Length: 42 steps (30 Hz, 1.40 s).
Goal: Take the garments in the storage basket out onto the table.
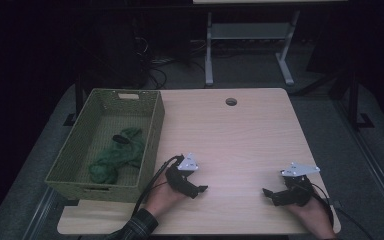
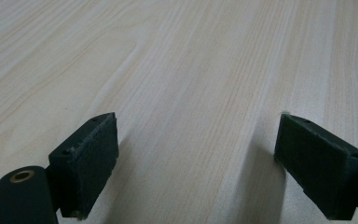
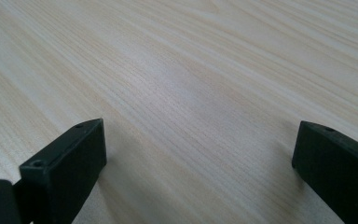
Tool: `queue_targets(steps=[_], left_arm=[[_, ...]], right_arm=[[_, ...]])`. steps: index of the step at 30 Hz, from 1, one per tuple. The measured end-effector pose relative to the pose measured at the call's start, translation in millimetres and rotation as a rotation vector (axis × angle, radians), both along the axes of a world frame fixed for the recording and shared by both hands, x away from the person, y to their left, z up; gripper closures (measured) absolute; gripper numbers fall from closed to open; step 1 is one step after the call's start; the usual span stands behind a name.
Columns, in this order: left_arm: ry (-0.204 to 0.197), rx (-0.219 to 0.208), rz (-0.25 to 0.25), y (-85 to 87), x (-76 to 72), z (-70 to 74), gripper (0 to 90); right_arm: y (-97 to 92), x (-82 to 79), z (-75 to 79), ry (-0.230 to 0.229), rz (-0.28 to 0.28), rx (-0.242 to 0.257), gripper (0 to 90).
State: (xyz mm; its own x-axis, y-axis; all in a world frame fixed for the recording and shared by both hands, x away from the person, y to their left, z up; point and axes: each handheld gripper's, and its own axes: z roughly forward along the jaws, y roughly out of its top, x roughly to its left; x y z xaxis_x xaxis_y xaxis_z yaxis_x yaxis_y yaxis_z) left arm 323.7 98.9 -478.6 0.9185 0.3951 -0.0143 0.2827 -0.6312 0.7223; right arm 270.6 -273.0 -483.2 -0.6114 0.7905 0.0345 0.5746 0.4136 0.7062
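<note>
Right of the basket (image 1: 152, 131) holding a green cloth (image 1: 117, 155), the left gripper (image 1: 200, 190) and right gripper (image 1: 269, 194) rest wide open and empty on the table (image 1: 240, 135)

Dim lab: bare worktable (image 1: 240, 130), cables (image 1: 155, 70)

The person's 2 forearms are reaching in from the near edge, each hand wrapping around the body of a gripper. The left gripper (image 1: 200, 189) is lying low, its jaws pointing toward the right gripper (image 1: 266, 192), whose jaws are pointing back at it, so the 2 tools are facing each other with a wide gap between them. A patterned sleeve (image 1: 141, 224) is covering the left forearm. In the left gripper view the 2 black jaws are standing wide apart with nothing between the pads (image 2: 91, 158). In the right gripper view the 2 jaws are likewise spread wide, holding nothing between them.
</note>
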Motion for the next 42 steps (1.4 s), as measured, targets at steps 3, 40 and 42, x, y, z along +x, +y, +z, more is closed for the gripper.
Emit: queue_targets(steps=[3, 40, 42], left_arm=[[0.004, -0.004, 0.006, 0.7, 0.7, 0.0, 12.7], [0.032, 0.029, 0.018, 8.7, 0.7, 32.9, 13.7], [0.028, 0.03, 0.012, 8.9, 0.5, 35.5, 13.7]], right_arm=[[0.0, 0.0, 0.1, 0.0, 0.0, 0.0, 2.4], [0.2, -0.1, 0.2, 0.004, -0.002, 0.003, 2.4], [0.2, -0.1, 0.2, 0.005, -0.002, 0.003, 2.4]])
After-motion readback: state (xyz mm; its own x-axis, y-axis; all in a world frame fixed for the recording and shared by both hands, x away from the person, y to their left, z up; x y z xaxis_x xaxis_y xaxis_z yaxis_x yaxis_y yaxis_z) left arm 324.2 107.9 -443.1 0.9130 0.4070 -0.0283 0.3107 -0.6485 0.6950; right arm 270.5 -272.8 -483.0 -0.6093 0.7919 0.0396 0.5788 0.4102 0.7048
